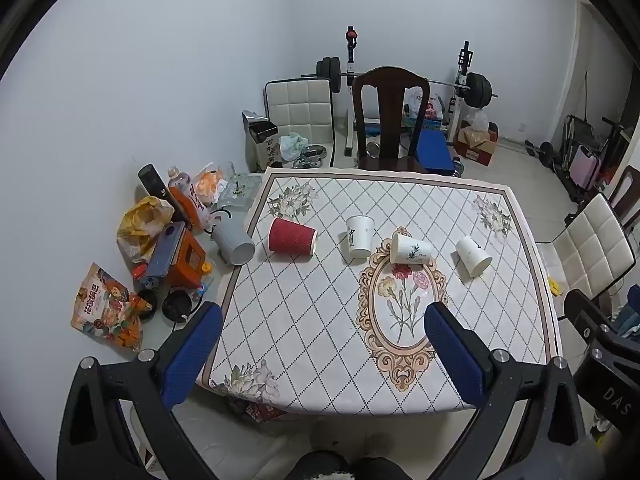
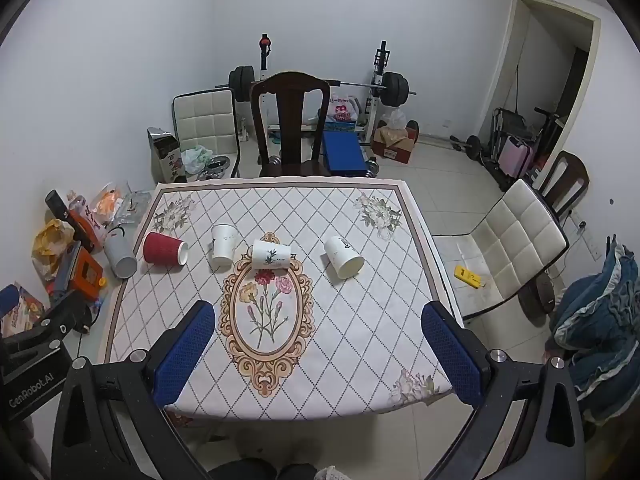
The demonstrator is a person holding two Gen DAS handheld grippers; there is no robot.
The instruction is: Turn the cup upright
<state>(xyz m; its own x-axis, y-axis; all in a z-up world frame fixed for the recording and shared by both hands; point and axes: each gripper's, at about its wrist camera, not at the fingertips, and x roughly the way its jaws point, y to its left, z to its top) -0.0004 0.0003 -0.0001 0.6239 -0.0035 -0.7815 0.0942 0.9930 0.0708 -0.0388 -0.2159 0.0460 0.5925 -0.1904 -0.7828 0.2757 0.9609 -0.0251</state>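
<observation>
Several cups lie on their sides in a row across the patterned tablecloth [image 1: 320,320]: a grey cup [image 1: 234,245] at the left edge, a red ribbed cup [image 1: 291,237], and three white paper cups [image 1: 359,237], [image 1: 411,249], [image 1: 473,256]. The right wrist view shows the same row: grey cup [image 2: 120,255], red cup [image 2: 165,249], white cups [image 2: 223,245], [image 2: 271,255], [image 2: 343,257]. My left gripper [image 1: 324,312] is open and empty, high above the table's near side. My right gripper [image 2: 318,312] is open and empty at a similar height.
Snack bags, bottles and boxes [image 1: 168,248] crowd the surface left of the tablecloth. A dark wooden chair [image 1: 390,120] stands at the far side, a white padded chair [image 2: 508,240] at the right. A weight bench with barbell [image 1: 400,80] stands by the back wall.
</observation>
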